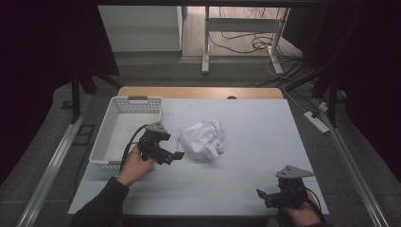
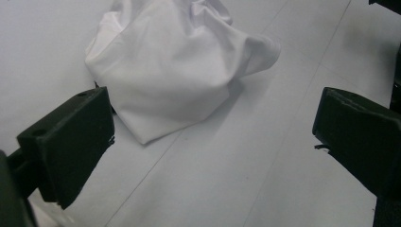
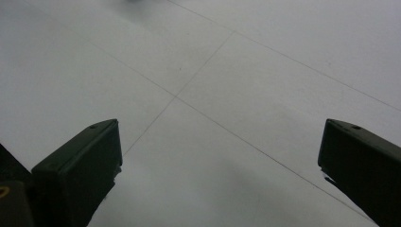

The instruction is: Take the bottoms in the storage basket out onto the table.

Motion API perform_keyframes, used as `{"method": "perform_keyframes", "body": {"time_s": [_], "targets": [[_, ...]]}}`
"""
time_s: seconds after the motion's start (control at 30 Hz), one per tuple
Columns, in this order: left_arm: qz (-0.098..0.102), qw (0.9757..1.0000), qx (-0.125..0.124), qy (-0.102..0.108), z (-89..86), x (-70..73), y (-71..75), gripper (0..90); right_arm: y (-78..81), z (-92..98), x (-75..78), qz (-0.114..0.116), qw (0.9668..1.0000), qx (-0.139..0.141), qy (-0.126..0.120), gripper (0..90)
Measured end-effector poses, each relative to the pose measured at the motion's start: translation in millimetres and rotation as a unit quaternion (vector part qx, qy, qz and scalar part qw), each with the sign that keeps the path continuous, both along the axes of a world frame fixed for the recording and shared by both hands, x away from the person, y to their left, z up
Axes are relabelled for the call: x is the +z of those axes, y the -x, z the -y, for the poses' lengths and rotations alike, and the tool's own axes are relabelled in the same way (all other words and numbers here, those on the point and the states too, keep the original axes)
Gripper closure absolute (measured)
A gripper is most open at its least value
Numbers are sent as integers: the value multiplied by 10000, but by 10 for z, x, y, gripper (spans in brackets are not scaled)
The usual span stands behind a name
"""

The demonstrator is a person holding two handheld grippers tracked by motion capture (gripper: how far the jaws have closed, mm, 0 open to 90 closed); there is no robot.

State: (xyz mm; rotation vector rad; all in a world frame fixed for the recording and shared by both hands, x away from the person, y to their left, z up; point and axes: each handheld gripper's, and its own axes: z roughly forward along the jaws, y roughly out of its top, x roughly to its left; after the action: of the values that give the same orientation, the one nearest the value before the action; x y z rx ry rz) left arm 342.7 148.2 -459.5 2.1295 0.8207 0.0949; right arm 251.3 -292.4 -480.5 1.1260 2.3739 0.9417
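A crumpled white cloth [image 1: 204, 139] lies near the middle of the white table [image 1: 255, 123]. My left gripper [image 1: 175, 157] is held just left of the cloth, beside the basket, and is open with nothing between its jaws. In the left gripper view the cloth [image 2: 175, 66] lies a short way ahead of the wide-apart jaws of the left gripper [image 2: 213, 137]. My right gripper [image 1: 263, 196] sits at the table's front right corner, open and empty. In the right gripper view the right gripper [image 3: 220, 163] has bare table [image 3: 213, 85] between its jaws.
A white plastic basket [image 1: 106, 127] stands on the table's left side, empty as far as I can see. Metal rails run along both sides of the table. Cables and a power strip [image 1: 318, 121] lie on the floor at the right.
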Motion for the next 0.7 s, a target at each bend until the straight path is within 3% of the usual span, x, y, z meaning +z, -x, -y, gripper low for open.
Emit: {"method": "perform_keyframes", "body": {"time_s": [0.7], "targets": [[-21,9998,175,106,-192,-37,203,6,0,-3,0,-2,10000,-7,30,6]]}}
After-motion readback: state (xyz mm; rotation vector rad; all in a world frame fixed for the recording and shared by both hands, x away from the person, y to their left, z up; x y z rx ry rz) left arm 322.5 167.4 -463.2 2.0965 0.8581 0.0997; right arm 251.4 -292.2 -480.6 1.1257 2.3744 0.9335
